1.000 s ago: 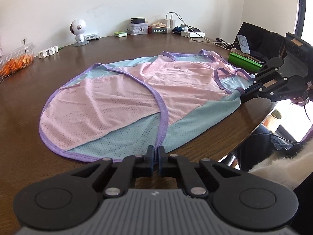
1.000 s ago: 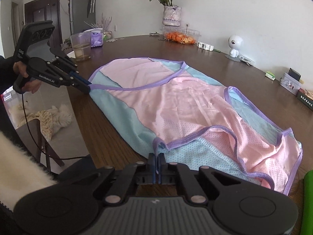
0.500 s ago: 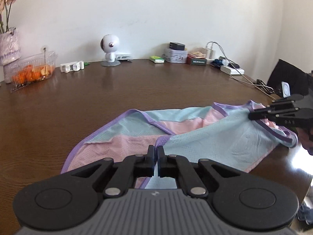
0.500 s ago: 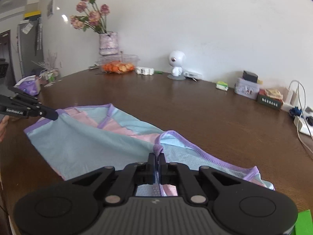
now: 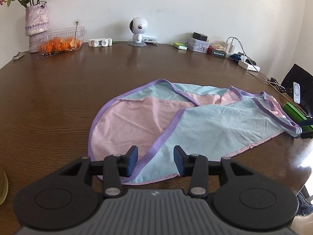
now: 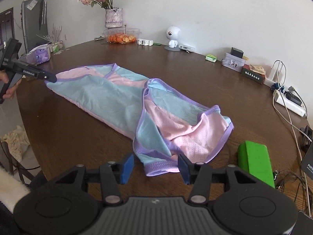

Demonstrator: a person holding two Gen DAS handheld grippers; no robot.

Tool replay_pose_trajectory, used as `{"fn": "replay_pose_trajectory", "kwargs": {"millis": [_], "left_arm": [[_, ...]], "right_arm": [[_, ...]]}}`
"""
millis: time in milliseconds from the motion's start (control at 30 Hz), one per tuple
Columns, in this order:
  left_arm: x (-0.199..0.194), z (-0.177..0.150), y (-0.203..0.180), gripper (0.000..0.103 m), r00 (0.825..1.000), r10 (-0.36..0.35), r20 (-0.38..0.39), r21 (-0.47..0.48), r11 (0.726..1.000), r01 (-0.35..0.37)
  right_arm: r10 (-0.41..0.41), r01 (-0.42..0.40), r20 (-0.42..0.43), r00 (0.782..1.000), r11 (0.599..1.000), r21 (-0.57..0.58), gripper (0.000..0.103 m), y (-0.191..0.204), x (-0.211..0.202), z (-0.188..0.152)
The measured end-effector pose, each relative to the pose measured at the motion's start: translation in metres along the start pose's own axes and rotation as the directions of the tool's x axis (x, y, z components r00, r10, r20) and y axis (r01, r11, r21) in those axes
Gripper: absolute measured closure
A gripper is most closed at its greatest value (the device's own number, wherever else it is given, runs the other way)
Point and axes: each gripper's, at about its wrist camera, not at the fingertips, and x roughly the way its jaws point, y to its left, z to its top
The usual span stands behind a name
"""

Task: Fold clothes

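- Both grippers were clamped on the garment's (image 5: 195, 125) purple hem a second ago, with the cloth spread wide; now the near half lies folded over the far half, blue side up, so the first fold looks done.
- Left gripper (image 5: 155, 161): jaws opening, about half apart; the hem lies between the pads but nothing presses on it; released, I judge.
- Right gripper (image 6: 156, 166): jaws likewise opening, the purple corner between them, loose on the wood; no hold.
- The garment lies flat on the table (image 5: 58, 101), its near edge close to the table's near rim; little wood to spare there.
- Just right of the garment sits a green block (image 6: 254, 160), with cables (image 6: 289, 117) beyond it; a tight side for any sweep.
- Left of the garment the wood is bare; the roomiest side.
- Far behind the garment, a fruit box (image 5: 60, 42), a white robot toy (image 5: 138, 29) and tins (image 5: 196, 46) line the wall, well apart; plenty of room to fold away from the person.
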Motion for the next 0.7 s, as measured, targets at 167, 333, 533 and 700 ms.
{"fn": "replay_pose_trajectory", "kwargs": {"millis": [167, 333, 533, 700], "left_arm": [[0.007, -0.004, -0.003, 0.061, 1.0, 0.009, -0.03, 0.035, 0.999, -0.008], [0.01, -0.001, -0.008, 0.06, 0.998, 0.028, -0.053, 0.076, 0.997, -0.024], [0.0, 0.002, -0.001, 0.061, 0.999, 0.026, -0.032, 0.027, 0.999, -0.025], [0.002, 0.0, 0.005, 0.06, 0.999, -0.014, -0.037, -0.036, 0.999, 0.013]], "right_arm": [[-0.075, 0.076, 0.026, 0.997, 0.997, -0.019, 0.102, -0.012, 0.014, 0.004], [-0.206, 0.207, 0.126, 0.971, 0.978, 0.001, 0.101, -0.058, 0.017, 0.036], [-0.388, 0.409, 0.166, 0.906, 0.906, -0.112, 0.061, -0.047, 0.022, 0.049], [-0.04, 0.043, 0.068, 0.997, 0.998, -0.043, 0.078, -0.024, 0.022, 0.036]]}}
